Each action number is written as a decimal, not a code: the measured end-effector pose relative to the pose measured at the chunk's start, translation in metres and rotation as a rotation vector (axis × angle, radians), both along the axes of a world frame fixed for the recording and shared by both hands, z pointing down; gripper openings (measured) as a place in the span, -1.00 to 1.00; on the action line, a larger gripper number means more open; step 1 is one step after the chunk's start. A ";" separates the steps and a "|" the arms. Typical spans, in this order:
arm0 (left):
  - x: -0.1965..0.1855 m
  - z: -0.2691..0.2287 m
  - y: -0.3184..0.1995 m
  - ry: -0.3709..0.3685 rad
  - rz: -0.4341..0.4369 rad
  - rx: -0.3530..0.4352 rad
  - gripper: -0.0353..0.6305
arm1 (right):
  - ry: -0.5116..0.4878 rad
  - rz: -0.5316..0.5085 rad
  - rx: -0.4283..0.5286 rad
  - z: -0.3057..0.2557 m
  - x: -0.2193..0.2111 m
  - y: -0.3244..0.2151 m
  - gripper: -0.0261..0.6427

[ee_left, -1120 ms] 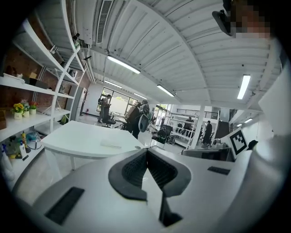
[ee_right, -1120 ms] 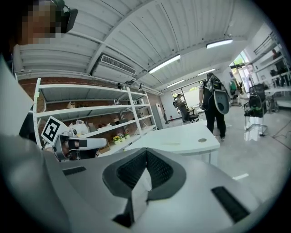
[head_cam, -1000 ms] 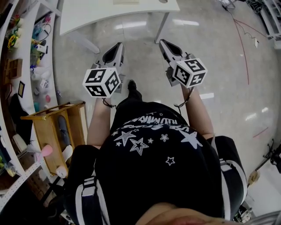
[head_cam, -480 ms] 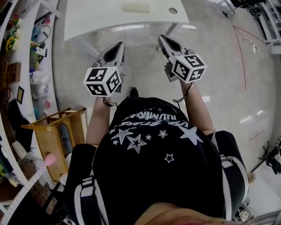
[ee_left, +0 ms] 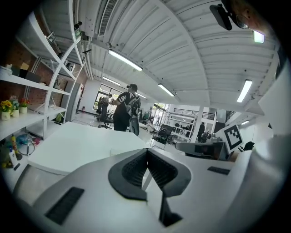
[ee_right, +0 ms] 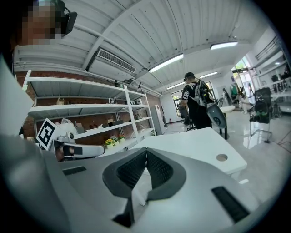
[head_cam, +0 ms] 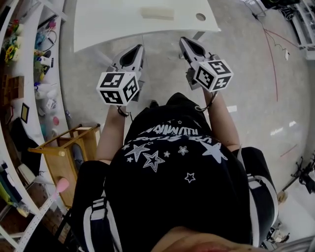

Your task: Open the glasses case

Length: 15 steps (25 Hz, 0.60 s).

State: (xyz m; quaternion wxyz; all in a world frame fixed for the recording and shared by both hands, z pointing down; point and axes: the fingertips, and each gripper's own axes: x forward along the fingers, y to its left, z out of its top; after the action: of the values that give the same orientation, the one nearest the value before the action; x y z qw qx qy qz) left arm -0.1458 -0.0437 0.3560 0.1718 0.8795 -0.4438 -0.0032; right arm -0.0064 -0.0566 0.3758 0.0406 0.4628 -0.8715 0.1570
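Left gripper (head_cam: 138, 48) and right gripper (head_cam: 183, 40): ribbed black fingers (ee_left: 134, 169) pressed together, empty. A pale oblong glasses case (head_cam: 157, 13) lies on the smooth white bench (head_cam: 108, 24), well beyond both.

Glossy floor (head_cam: 256, 64) (light streaks), smooth white table (head_cam: 108, 19), wooden stand (head_cam: 51, 167)

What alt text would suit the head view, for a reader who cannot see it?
Seen from above, a person in a black star-print top holds the left gripper and right gripper, both shut and empty, pointed toward a white table ahead. A pale oblong object lies on the table; cluttered shelves and a wooden stand are at the picture's left.
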 end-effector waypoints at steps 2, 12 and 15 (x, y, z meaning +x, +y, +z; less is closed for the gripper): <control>0.003 0.002 -0.006 -0.003 0.010 -0.009 -0.86 | 0.000 0.008 -0.009 0.003 0.003 -0.005 -0.90; 0.019 0.014 -0.053 -0.028 0.000 -0.032 -0.86 | 0.026 0.011 -0.023 0.021 0.023 -0.067 -0.90; 0.023 0.017 -0.075 -0.031 -0.011 -0.034 -0.86 | 0.032 -0.003 -0.023 0.027 0.028 -0.094 -0.90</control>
State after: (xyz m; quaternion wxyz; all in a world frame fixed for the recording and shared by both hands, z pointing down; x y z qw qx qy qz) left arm -0.1227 -0.1183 0.3729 0.1797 0.8740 -0.4512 0.0172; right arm 0.0221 -0.1510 0.4024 0.0603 0.4635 -0.8695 0.1595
